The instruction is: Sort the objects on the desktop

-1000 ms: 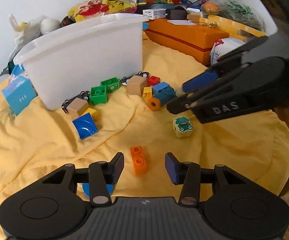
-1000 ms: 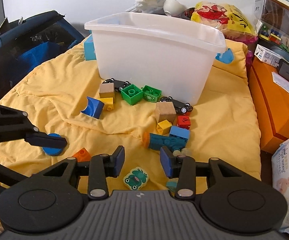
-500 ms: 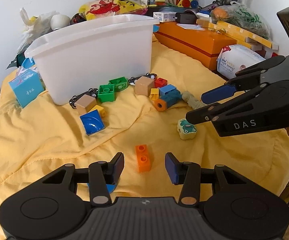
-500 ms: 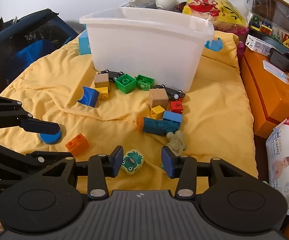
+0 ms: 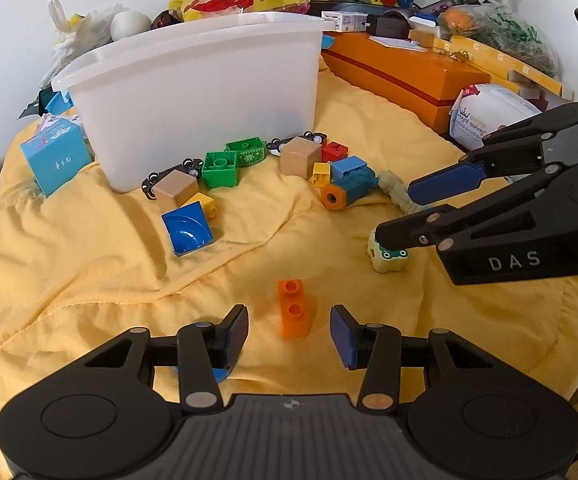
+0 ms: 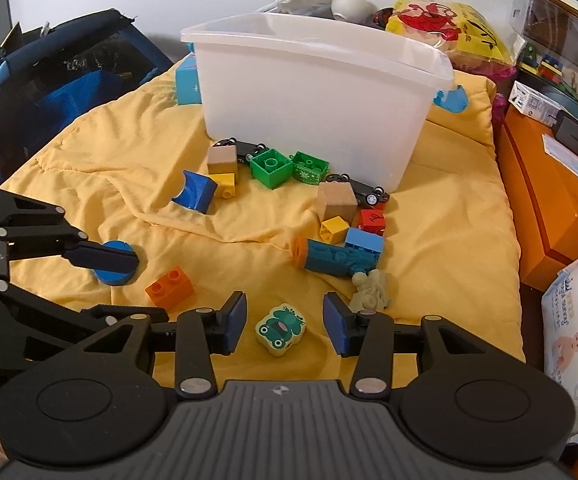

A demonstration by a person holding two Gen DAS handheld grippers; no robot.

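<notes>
Toys lie scattered on a yellow cloth (image 5: 69, 264) in front of a white plastic bin (image 5: 209, 92). My left gripper (image 5: 289, 334) is open, with an orange two-stud brick (image 5: 293, 313) lying between its fingertips. My right gripper (image 6: 284, 322) is open, with a pale frog-face block (image 6: 280, 329) lying between its fingertips. In the left wrist view the right gripper (image 5: 403, 216) hangs over the frog block (image 5: 388, 256). A blue disc (image 6: 113, 268) lies under the left gripper's finger.
Near the bin lie green bricks (image 5: 220, 169), tan cubes (image 5: 300, 156), a blue curved block (image 5: 188, 233), a teal-and-orange cylinder (image 6: 331, 261), a grey-green figure (image 6: 371, 289) and toy cars (image 6: 363, 191). An orange box (image 5: 405, 76) and a wipes pack (image 6: 575, 340) stand on the right.
Both grippers have drawn back and lowered. The orange brick now lies between the left fingertips and the frog block between the right fingertips. No object has moved.
</notes>
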